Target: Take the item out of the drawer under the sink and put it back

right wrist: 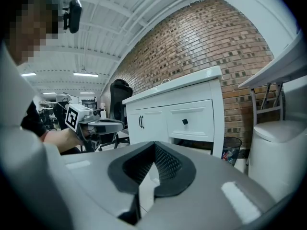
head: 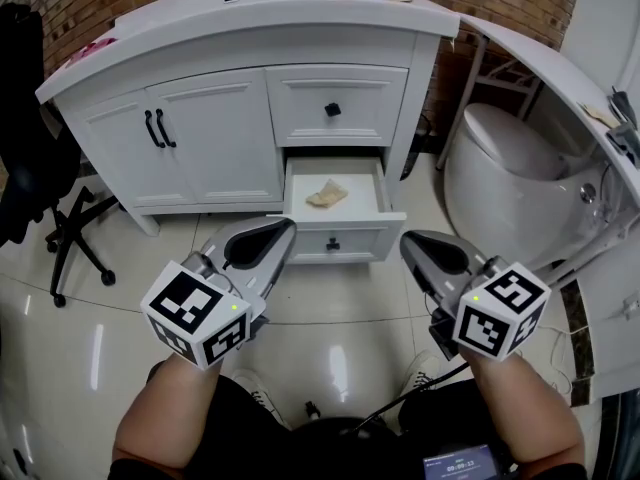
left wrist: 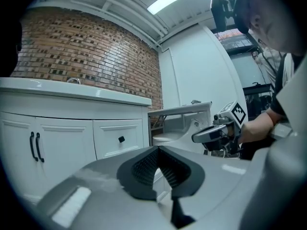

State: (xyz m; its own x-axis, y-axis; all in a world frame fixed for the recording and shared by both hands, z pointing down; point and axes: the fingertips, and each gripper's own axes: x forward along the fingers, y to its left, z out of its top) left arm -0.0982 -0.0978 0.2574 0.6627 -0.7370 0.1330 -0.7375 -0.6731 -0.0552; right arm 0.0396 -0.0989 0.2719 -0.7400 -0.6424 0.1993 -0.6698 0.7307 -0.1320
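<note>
Hold left gripper (head: 285, 230) and right gripper (head: 410, 243) as shown: jaws fully closed on nothing, ribbed dark pads (left wrist: 145, 166) meeting, tips aimed at the open white drawer (head: 335, 240), apparently ready for the reach. Locate the item (head: 327, 195), a tan, crumpled, soft-looking piece, midway between the drawer's side walls. Expect to open one gripper before pickup.
</note>
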